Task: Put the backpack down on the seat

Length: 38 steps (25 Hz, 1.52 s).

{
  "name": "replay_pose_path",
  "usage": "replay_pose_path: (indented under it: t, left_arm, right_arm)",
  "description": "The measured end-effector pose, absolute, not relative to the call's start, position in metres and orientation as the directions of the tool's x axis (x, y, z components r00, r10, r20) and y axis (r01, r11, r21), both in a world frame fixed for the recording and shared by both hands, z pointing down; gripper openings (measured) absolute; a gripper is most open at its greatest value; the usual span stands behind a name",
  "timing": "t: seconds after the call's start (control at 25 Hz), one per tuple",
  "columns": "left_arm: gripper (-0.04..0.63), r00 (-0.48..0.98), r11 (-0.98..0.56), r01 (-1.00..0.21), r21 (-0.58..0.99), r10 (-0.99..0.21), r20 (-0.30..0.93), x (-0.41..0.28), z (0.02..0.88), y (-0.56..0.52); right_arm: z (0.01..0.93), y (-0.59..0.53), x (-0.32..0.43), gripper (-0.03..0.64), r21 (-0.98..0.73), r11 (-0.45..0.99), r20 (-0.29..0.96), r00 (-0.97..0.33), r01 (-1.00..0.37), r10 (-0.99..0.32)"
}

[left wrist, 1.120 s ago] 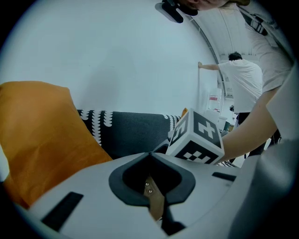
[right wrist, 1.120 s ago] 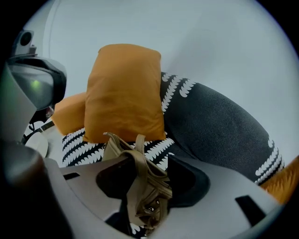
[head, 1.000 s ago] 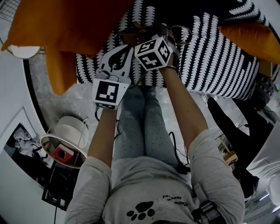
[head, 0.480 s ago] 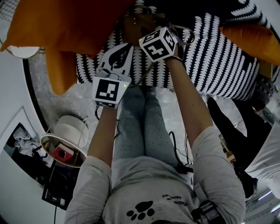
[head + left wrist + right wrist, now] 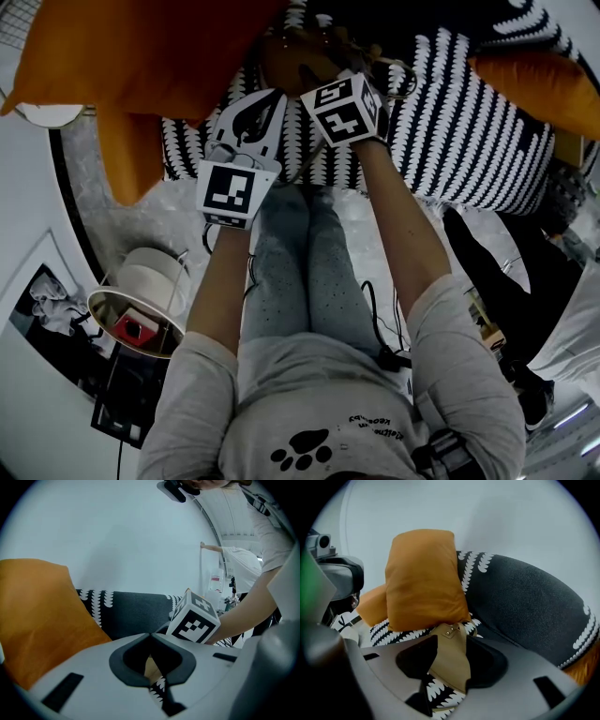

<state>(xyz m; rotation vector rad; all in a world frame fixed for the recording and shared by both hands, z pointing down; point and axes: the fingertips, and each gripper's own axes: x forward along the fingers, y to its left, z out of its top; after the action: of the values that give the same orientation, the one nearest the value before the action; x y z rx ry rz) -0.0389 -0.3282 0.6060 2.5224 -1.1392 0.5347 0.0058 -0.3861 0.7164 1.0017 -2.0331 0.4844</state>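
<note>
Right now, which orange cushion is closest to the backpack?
The tall upright orange cushion, directly behind the tan backpack in the right gripper view. A lower cushion sits further left; a third cushion lies far right in the head view.

Tan leather backpack [image 5: 450, 663], plain orange fabric cushion [image 5: 423, 578], woven sofa seat cover [image 5: 469, 122] in black-and-white scalloped stripes, plain charcoal-grey padded sofa backrest [image 5: 525, 602], person's pale speckled grey-blue jeans [image 5: 300, 272], light grey cotton top [image 5: 319, 384] with a black paw print [image 5: 302, 450] on it.
</note>
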Motion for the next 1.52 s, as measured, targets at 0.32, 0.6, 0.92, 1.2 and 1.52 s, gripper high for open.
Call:
replay_pose_path:
  t: [0.32,0.6,0.92,1.2,1.52]
  left_arm:
    - [0.018,0.620,-0.640,-0.757,0.130,-0.641,0.452,-0.031,0.591,-0.328]
    - [0.018,0.623,-0.648,-0.754,0.112,-0.649,0.436,-0.026,0.558,-0.324]
    - [0.018,0.630,-0.655,-0.749,0.099,-0.658,0.413,-0.022,0.505,-0.318]
    - [0.018,0.636,-0.659,-0.748,0.083,-0.674,0.375,-0.015,0.439,-0.304]
    - [0.018,0.651,-0.670,-0.740,0.062,-0.690,0.318,-0.008,0.352,-0.276]
  right_arm:
    - [0.678,-0.377,0.012,0.061,-0.033,0.542,0.728,-0.391,-0.840,-0.563]
    - [0.627,-0.364,0.019,0.034,-0.022,0.500,0.683,-0.378,-0.866,-0.625]
    - [0.552,-0.347,0.030,0.032,-0.013,0.449,0.641,-0.352,-0.894,-0.682]
    - [0.473,-0.323,0.045,0.032,-0.014,0.411,0.593,-0.339,-0.912,-0.731]
    - [0.370,-0.291,0.060,0.032,0.005,0.378,0.506,-0.324,-0.926,-0.800]
